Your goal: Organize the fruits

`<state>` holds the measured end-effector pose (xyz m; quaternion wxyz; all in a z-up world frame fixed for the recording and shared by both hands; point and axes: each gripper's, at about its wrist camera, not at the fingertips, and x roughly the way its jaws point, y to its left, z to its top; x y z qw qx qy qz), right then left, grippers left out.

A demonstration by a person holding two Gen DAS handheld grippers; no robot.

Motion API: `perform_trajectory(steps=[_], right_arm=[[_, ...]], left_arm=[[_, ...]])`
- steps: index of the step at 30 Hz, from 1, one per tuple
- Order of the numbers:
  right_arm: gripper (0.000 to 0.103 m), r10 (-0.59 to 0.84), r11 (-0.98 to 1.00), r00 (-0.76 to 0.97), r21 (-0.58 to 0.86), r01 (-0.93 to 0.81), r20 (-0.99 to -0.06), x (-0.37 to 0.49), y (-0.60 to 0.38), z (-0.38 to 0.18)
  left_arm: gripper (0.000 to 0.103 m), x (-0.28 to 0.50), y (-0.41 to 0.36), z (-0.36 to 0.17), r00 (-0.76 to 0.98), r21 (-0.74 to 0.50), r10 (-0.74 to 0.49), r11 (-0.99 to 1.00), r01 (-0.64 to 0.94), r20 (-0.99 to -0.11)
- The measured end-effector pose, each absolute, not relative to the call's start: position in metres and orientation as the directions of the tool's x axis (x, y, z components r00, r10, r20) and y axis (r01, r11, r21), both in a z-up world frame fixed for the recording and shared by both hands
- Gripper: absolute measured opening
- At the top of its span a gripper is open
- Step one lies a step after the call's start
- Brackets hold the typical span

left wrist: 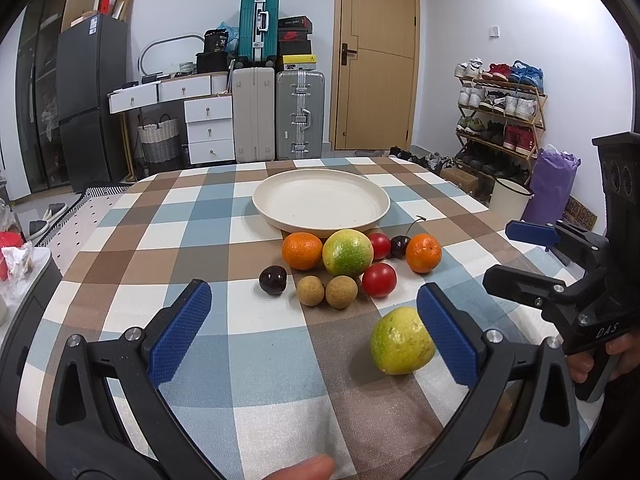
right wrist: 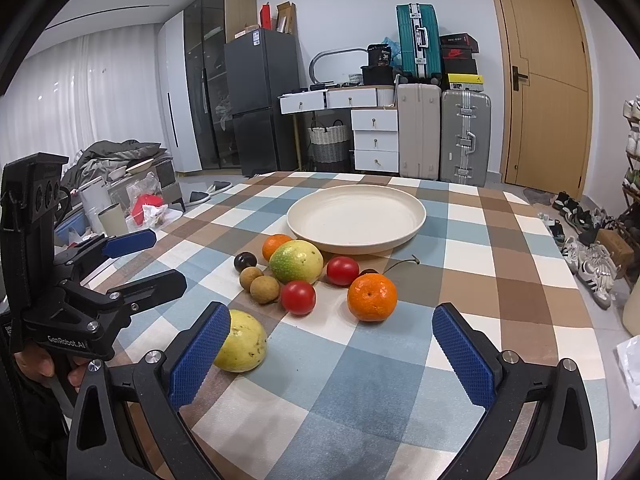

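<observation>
A cream plate (left wrist: 320,182) (right wrist: 356,200) lies empty on the checked table. In front of it sit two oranges (left wrist: 302,251) (right wrist: 372,297), a green-yellow fruit (left wrist: 347,252) (right wrist: 296,261), two red tomatoes (left wrist: 379,279) (right wrist: 298,297), dark cherries (left wrist: 273,279) and two brown longans (left wrist: 341,291) (right wrist: 264,289). A second yellow-green fruit (left wrist: 401,341) (right wrist: 242,347) lies nearest. My left gripper (left wrist: 314,332) is open, its right finger beside this fruit. My right gripper (right wrist: 332,354) is open, its left finger in front of the same fruit.
The checked tablecloth (left wrist: 240,344) covers the table. Suitcases (left wrist: 300,116), white drawers (left wrist: 210,128), a dark fridge (left wrist: 90,96) and a shoe rack (left wrist: 500,116) stand beyond the far edge. A wooden door (right wrist: 544,84) is at the back.
</observation>
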<state>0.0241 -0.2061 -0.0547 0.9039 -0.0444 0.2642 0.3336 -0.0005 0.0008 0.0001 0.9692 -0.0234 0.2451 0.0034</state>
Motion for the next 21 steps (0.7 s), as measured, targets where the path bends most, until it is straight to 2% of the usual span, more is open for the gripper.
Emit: perform_trajectory(steps=[13, 21], right_arm=[[0.103, 0.565, 0.78, 0.634, 0.091, -0.619, -0.528, 0.029, -0.204, -0.058], [0.103, 0.511, 0.801, 0.617, 0.072, -0.594, -0.599, 0.038, -0.202, -0.064]], left_arm=[[0.103, 0.004, -0.003, -0.008, 0.866, -0.019, -0.002, 1.0, -0.009, -0.5], [0.103, 0.006, -0.011, -0.009, 0.84, -0.004, -0.03, 0.999, 0.033, -0.542]])
